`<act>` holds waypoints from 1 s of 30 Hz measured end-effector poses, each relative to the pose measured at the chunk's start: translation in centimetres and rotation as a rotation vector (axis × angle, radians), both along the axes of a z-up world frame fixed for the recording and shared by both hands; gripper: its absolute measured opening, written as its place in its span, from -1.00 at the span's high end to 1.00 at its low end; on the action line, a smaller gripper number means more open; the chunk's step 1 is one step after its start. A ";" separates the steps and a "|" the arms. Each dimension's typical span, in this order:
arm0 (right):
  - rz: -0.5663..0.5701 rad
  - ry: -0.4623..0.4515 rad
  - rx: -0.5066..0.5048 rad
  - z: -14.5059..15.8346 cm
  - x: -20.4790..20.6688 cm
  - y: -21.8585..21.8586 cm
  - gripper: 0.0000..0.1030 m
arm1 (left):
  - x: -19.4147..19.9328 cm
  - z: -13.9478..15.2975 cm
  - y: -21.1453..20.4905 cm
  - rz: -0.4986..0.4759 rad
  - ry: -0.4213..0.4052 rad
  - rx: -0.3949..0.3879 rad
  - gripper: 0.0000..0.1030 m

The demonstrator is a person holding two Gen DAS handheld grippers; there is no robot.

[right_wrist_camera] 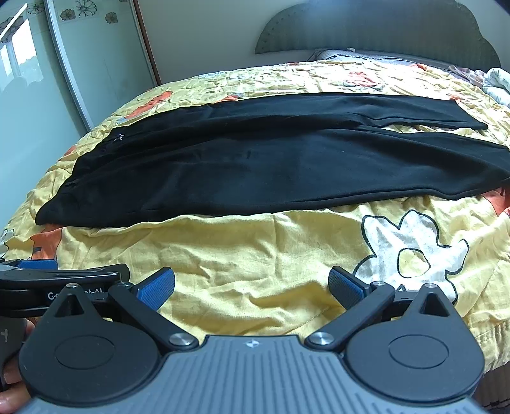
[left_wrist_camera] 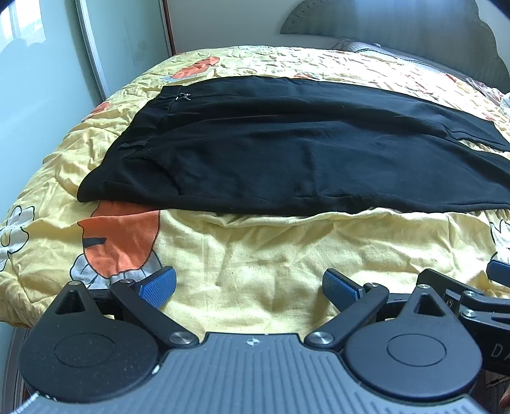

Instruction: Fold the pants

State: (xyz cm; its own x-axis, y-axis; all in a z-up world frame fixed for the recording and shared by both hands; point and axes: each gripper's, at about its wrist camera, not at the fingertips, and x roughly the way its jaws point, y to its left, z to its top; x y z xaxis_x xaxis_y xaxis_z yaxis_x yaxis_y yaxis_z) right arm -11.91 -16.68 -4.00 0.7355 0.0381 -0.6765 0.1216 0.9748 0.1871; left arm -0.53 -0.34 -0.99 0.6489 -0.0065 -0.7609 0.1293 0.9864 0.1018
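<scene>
Black pants (left_wrist_camera: 271, 149) lie flat across the bed, waist to the left with a small zipper pull (left_wrist_camera: 184, 95), legs running off to the right. In the right wrist view the same pants (right_wrist_camera: 271, 162) show both legs side by side, hems at the right. My left gripper (left_wrist_camera: 249, 283) hovers open over bare quilt, well short of the pants' near edge. My right gripper (right_wrist_camera: 251, 285) is open too, empty, at about the same distance from the pants. Each gripper appears at the edge of the other's view.
A yellow quilt (left_wrist_camera: 255, 254) with orange and white flower prints covers the bed. A grey headboard (right_wrist_camera: 376, 28) and pillows stand at the far side. A mirrored sliding wardrobe door (right_wrist_camera: 63, 63) lines the left wall. A hand (right_wrist_camera: 12, 391) holds the left gripper.
</scene>
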 end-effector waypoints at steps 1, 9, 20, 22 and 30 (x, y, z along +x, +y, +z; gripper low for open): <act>0.001 0.000 -0.003 0.0 0.0 0.0 -1.00 | 0.0 0.0 0.0 -0.001 0.000 0.000 -0.94; 0.031 0.000 -0.017 -0.1 0.0 0.6 -1.00 | -0.1 -0.2 -0.1 0.002 0.005 -0.011 -0.94; 0.012 0.005 0.007 -0.3 0.0 -0.1 -1.00 | 0.0 -0.1 0.0 0.008 0.013 -0.010 -0.94; 0.012 0.004 0.008 -0.3 0.1 -0.1 -1.00 | 0.0 -0.1 0.1 0.008 0.014 -0.011 -0.94; 0.019 -0.002 0.004 -0.2 -0.1 0.0 -1.00 | 0.1 -0.1 0.1 0.007 0.014 -0.010 -0.94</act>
